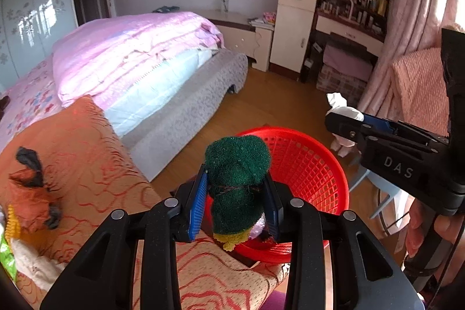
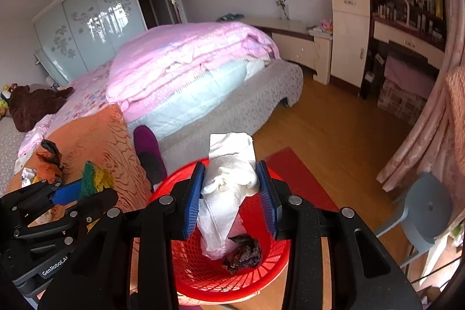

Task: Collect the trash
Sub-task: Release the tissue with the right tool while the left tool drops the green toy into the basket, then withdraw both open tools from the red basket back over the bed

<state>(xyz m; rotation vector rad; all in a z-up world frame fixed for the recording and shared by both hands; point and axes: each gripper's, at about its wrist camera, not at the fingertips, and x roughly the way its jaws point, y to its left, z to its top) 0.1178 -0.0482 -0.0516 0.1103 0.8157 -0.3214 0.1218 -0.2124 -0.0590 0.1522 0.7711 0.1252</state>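
My left gripper (image 1: 237, 193) is shut on a green and yellow scrub sponge (image 1: 237, 164), held over the near rim of the red mesh basket (image 1: 308, 164). My right gripper (image 2: 231, 193) is shut on a crumpled white tissue (image 2: 229, 179), held above the same basket (image 2: 261, 275). A dark crumpled scrap (image 2: 242, 253) and a clear wrapper lie in the basket. The right gripper with the tissue (image 1: 345, 109) also shows at the right of the left wrist view. The left gripper with the sponge (image 2: 93, 179) shows at the left of the right wrist view.
An orange patterned cover (image 1: 87, 164) to the left carries black scraps (image 1: 27, 159) and other litter (image 2: 27, 175). A bed with a pink quilt (image 2: 189, 54) stands behind. A purple slipper (image 2: 148, 153), a red mat (image 2: 299, 179) and a grey-blue chair (image 2: 427, 208) stand on the wooden floor.
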